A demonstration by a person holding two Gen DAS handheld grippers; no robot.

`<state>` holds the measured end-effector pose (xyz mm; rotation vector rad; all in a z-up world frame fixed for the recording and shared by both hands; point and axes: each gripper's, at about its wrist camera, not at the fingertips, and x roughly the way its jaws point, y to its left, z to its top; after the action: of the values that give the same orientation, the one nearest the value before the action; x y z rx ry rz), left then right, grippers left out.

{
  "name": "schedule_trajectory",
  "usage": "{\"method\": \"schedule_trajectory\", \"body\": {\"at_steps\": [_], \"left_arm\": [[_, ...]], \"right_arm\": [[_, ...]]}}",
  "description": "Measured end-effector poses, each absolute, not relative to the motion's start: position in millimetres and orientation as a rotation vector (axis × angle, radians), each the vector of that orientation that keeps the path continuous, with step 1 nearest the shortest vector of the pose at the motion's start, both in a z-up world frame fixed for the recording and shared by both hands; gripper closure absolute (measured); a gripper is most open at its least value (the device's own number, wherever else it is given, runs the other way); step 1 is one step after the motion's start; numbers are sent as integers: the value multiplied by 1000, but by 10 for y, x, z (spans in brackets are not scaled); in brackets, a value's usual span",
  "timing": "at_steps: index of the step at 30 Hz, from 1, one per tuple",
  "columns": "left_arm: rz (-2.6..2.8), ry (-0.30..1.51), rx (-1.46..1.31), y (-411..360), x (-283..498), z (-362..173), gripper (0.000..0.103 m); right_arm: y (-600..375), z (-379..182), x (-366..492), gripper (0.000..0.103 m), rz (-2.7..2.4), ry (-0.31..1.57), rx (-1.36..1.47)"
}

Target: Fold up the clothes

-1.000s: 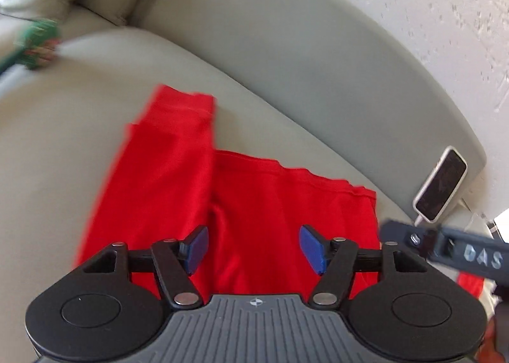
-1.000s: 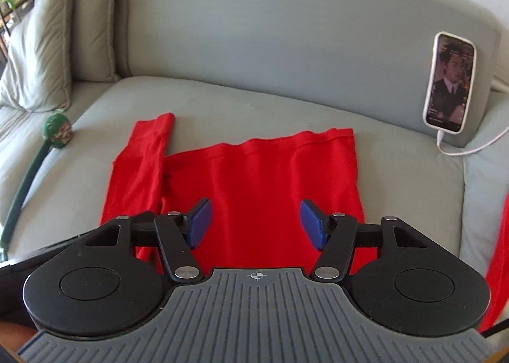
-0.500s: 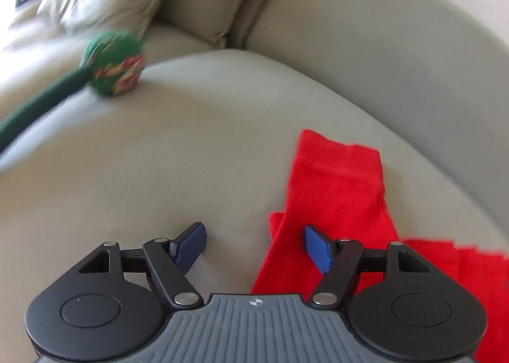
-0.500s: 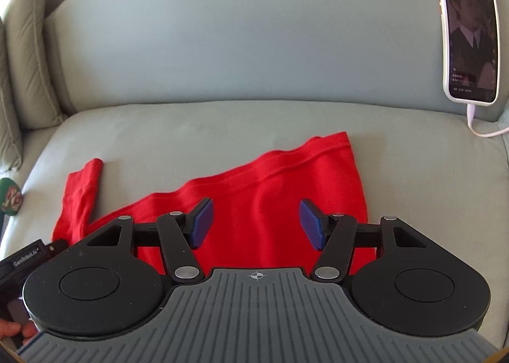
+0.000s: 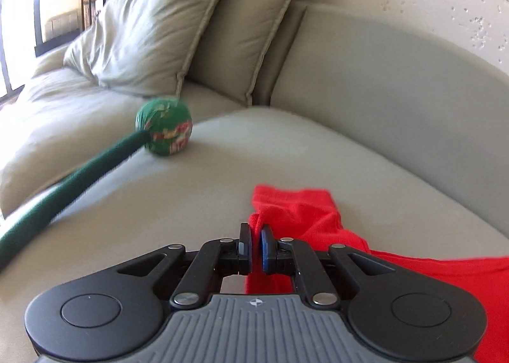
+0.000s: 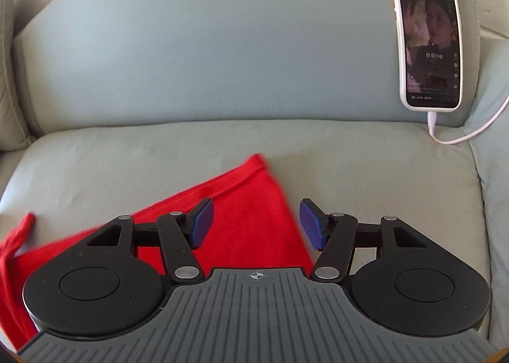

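A red garment lies flat on the grey sofa seat. In the left wrist view its sleeve lies ahead and its body spreads to the right. My left gripper is shut on the sleeve's left edge, with red cloth pinched between the blue pads. My right gripper is open and empty, low over the garment's right side, with the hem corner ahead.
A green padded ball on a long green handle lies on the seat to the left. Two cushions lean at the back left. A phone with a cable leans on the backrest at the right.
My left gripper has swung left to the sleeve and closed on its edge. My right gripper has moved forward and right over the garment and stays open.
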<state>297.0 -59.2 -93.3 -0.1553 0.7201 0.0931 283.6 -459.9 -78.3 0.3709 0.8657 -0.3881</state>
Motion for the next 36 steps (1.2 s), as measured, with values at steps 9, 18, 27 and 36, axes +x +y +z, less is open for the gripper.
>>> {"method": "schedule_trajectory", "body": {"at_steps": [9,18,27,36], "left_arm": [[62,821,-308,-400,3148,-1086,95],[-37,803,-491,-268,3434,-1245,58],[-111,775,-512,-362,3684,-1439,97],[-35,617,-506,-197,3632,-1224,102]], "right_arm": [[-4841,-901,2968,35,-332,827,468],[-4695,-987,3214,99,-298,828,262],[-4967,-923,3152,99,-593,743,221],[-4939,-993,3178,99,-634,793,229]]}}
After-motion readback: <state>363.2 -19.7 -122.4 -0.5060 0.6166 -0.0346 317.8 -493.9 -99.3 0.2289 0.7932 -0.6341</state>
